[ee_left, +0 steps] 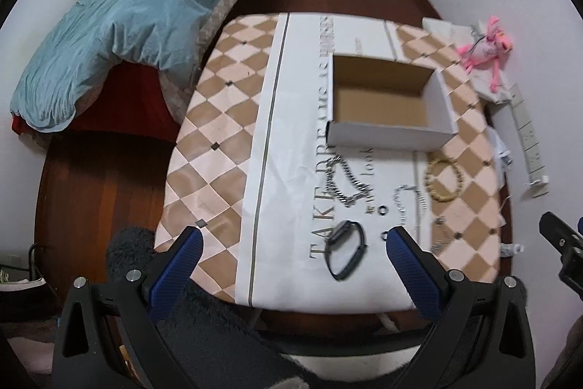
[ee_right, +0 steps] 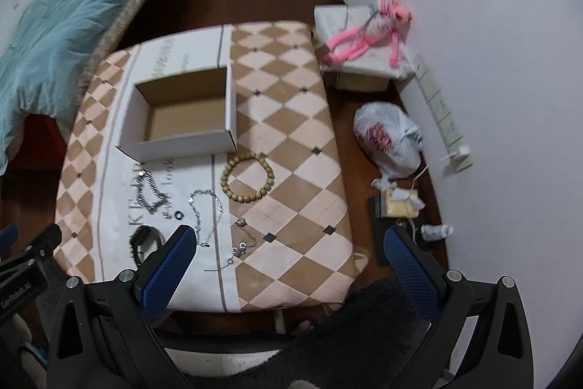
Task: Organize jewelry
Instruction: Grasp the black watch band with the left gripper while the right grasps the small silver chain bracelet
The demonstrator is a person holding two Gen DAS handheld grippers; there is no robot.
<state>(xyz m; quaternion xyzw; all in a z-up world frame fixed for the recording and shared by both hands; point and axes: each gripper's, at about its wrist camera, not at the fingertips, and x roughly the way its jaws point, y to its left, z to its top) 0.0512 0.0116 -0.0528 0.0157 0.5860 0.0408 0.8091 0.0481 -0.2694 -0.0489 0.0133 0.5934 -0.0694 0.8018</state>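
An open white cardboard box (ee_left: 386, 104) (ee_right: 182, 112) stands empty on the checked table cloth (ee_left: 218, 119) (ee_right: 291, 141). In front of it lie a thick silver chain (ee_left: 344, 183) (ee_right: 147, 192), a wooden bead bracelet (ee_left: 442, 181) (ee_right: 247, 181), a thin silver chain (ee_left: 410, 206) (ee_right: 207, 217), a small black ring (ee_left: 382, 209) (ee_right: 179, 215), a fine bracelet (ee_right: 240, 243) and a black watch (ee_left: 344, 252) (ee_right: 145, 239). My left gripper (ee_left: 293, 243) hangs open above the table's near edge, the watch between its fingers' lines. My right gripper (ee_right: 289, 243) is open too, holding nothing.
A bed with a blue duvet (ee_left: 120, 24) (ee_right: 54, 35) stands left of the table. Right of it are a pink plush toy (ee_left: 488, 46) (ee_right: 368, 31) on a box, a plastic bag (ee_right: 390, 141), a power strip (ee_right: 442, 119) along the wall, and small clutter on the floor.
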